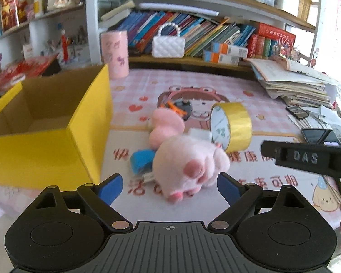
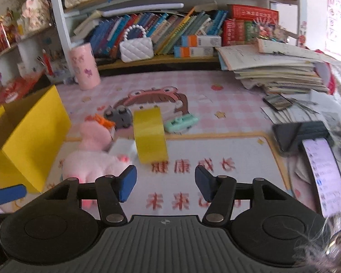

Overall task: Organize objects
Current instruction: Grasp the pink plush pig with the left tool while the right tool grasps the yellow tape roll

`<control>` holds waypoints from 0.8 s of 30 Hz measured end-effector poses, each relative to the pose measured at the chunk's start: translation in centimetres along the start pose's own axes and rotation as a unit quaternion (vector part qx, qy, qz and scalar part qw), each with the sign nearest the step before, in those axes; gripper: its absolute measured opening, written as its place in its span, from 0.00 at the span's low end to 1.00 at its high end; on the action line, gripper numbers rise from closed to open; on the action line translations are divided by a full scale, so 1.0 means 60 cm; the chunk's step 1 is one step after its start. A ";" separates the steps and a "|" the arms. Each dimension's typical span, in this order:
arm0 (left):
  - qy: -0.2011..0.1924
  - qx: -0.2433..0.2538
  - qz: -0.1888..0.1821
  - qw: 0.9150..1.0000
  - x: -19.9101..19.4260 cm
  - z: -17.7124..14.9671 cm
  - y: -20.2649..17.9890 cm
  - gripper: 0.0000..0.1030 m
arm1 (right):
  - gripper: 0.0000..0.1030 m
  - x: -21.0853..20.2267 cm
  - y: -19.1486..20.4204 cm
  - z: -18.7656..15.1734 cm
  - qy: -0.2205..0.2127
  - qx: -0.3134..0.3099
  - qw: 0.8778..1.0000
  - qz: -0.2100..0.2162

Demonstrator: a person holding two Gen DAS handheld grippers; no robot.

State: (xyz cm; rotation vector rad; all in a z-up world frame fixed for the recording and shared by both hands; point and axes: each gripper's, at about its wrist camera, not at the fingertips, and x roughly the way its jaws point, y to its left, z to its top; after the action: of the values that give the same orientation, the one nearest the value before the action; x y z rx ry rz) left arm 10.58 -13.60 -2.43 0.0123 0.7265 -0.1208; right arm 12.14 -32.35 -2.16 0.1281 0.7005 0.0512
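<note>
Left claw first: my blue pads stand wide apart with nothing between them, and the pink plush paw lies just ahead, its toes pointing back at me, nearly level with the fingertips. To the left of the claw sits the open yellow box, near enough that a short swing would reach it. A small blue item lies against the plush on its left side, and the yellow tape roll stands on edge beyond it to the right. I judge the plush is the next pick: I should push forward so both pads pass the broad body, not just the toes, and keep the left pad clear of the blue item.

Right claw: jaws also spread and empty. The tape roll stands ahead, slightly left of centre, with a mint green item behind it. Gripping across its flat sides should stop it rolling.
</note>
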 end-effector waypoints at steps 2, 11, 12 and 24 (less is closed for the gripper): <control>-0.004 0.010 0.004 1.000 0.009 0.006 -0.009 0.89 | 0.56 0.013 -0.005 0.016 0.000 -0.012 1.000 0.014; 0.003 0.091 0.013 0.996 0.082 0.031 -0.045 0.90 | 0.57 0.111 0.012 0.073 0.027 -0.089 0.994 0.058; 0.008 0.102 0.010 0.995 0.090 0.032 -0.048 0.90 | 0.58 0.121 0.014 0.078 0.029 -0.095 0.993 0.060; 0.039 0.157 -0.047 0.986 0.137 0.030 -0.071 0.83 | 0.38 0.186 0.012 0.096 0.055 -0.122 0.989 0.068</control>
State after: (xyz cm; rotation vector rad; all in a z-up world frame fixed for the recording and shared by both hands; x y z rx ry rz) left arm 17.40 -18.80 -6.38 0.2864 0.7802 -0.3260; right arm 24.35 -31.24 -4.84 -0.0613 0.7890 0.2759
